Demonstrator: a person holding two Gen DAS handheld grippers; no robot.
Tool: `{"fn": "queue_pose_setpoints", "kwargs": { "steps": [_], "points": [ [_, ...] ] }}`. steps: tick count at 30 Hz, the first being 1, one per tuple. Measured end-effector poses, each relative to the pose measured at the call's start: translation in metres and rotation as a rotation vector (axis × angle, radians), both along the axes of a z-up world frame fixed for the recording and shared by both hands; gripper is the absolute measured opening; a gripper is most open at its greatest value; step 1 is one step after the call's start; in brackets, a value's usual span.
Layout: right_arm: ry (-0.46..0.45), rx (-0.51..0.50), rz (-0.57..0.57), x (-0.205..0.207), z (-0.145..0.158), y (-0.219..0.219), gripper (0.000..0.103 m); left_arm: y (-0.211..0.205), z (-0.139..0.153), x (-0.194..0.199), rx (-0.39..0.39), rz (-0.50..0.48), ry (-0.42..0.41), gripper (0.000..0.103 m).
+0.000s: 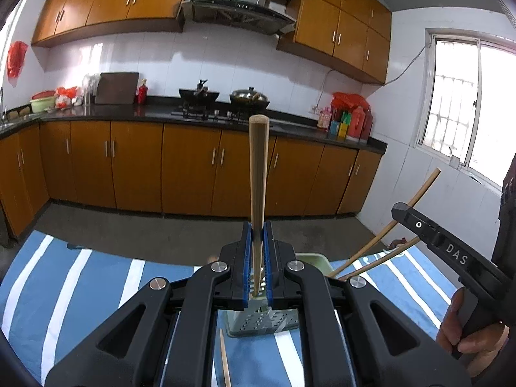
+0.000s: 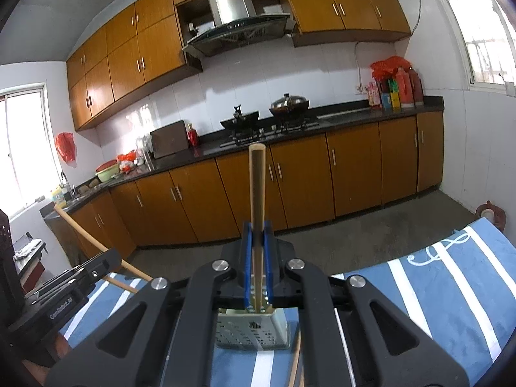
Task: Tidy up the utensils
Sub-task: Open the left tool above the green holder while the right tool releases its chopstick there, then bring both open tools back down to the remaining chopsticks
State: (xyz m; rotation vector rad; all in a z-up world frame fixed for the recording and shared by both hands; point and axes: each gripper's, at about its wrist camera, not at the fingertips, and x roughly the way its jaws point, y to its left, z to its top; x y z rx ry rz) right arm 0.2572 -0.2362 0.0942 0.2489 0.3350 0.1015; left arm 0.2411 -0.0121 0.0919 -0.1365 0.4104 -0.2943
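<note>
Over holder (image 1: 258, 319) | both claws pinch chopsticks | left view alone shows hand (image 1: 467, 332)

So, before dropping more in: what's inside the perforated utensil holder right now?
In the left wrist view, the utensil holder takes the lower end of the chopstick clamped by the left gripper. The gripper's body covers the rest of its inside.

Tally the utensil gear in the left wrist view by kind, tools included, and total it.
chopsticks: 4, one in the left tool, one in the right tool, one slanting below that, one on the cloth
tools: 2
holder: 1
Total: 7
</note>
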Motion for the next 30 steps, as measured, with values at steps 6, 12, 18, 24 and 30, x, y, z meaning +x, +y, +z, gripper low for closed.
{"fn": "queue_pose_setpoints", "kwargs": {
  "steps": [6, 12, 18, 24, 30],
  "points": [
    [-0.014, 0.005, -0.005, -0.009, 0.001, -0.003, 0.02, 0.008, 0.005, -0.006, -0.022, 0.005, -0.004, 0.008],
    [-0.051, -0.001, -0.016, -0.033, 0.012, -0.009, 0.021, 0.013, 0.015, -0.022, -0.032, 0.024, -0.03, 0.009],
    [-0.052, 0.0, -0.063, -0.079, 0.004, -0.029, 0.025, 0.032, 0.018, -0.055, -0.036, 0.054, -0.047, 0.009],
    [0.121, -0.008, -0.111, -0.092, -0.057, -0.046, 0.026, 0.053, -0.028, -0.074, 0.059, 0.122, 0.05, 0.009],
    [0.382, 0.006, -0.068, -0.082, -0.143, -0.036, 0.025, 0.068, -0.093, -0.079, 0.111, 0.179, 0.222, 0.009]
  ]
}}
